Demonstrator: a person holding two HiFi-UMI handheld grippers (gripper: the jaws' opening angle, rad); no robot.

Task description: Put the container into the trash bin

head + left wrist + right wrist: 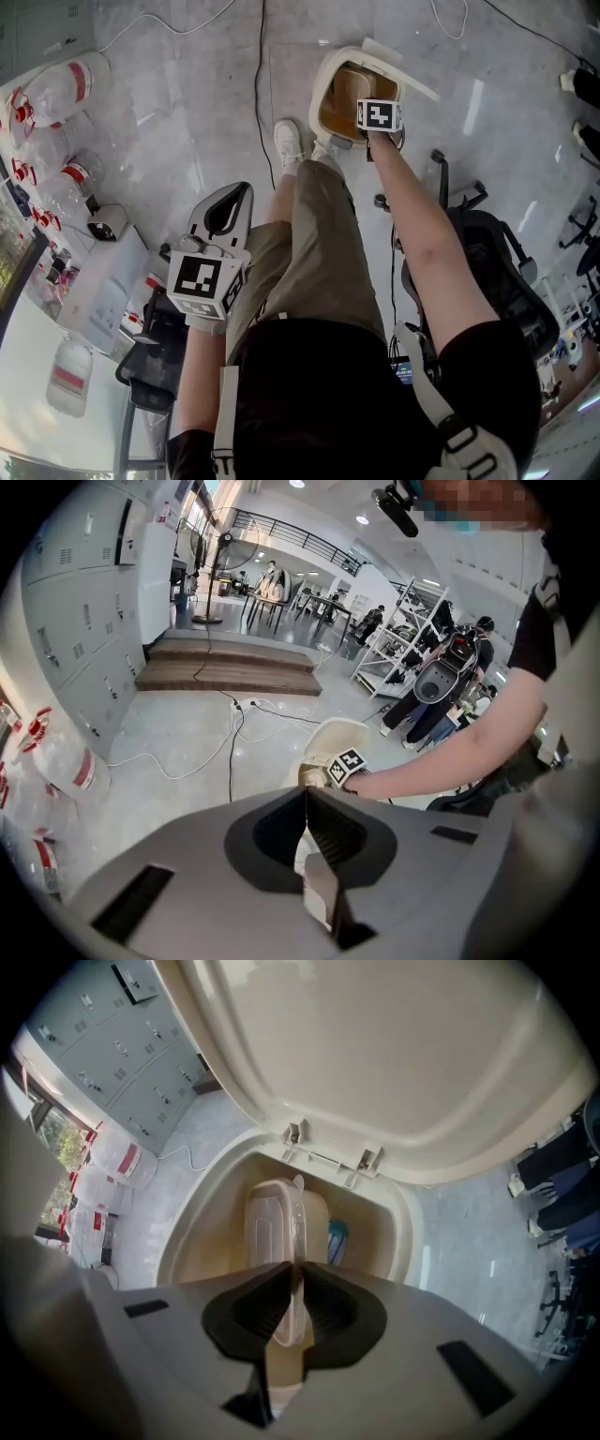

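**Right gripper** (293,1265): it is pointing straight down over the open bin (192,1232). Its fingers are standing narrow and are clamping the container (274,1222) edge-on by its clear rim. The container is hanging just beyond the fingertips, inside the bin's mouth. Whether it is touching the bin's floor cannot be told. The lid (375,1054) is standing open beyond the fingers. A blue item (337,1241) is lying in the bin, just right of the container.

**Left gripper** (307,794): it is pointing down at a slant. Its fingers are pressing together with nothing between them. The bin is showing well beyond the fingertips — the left gripper is not touching it.
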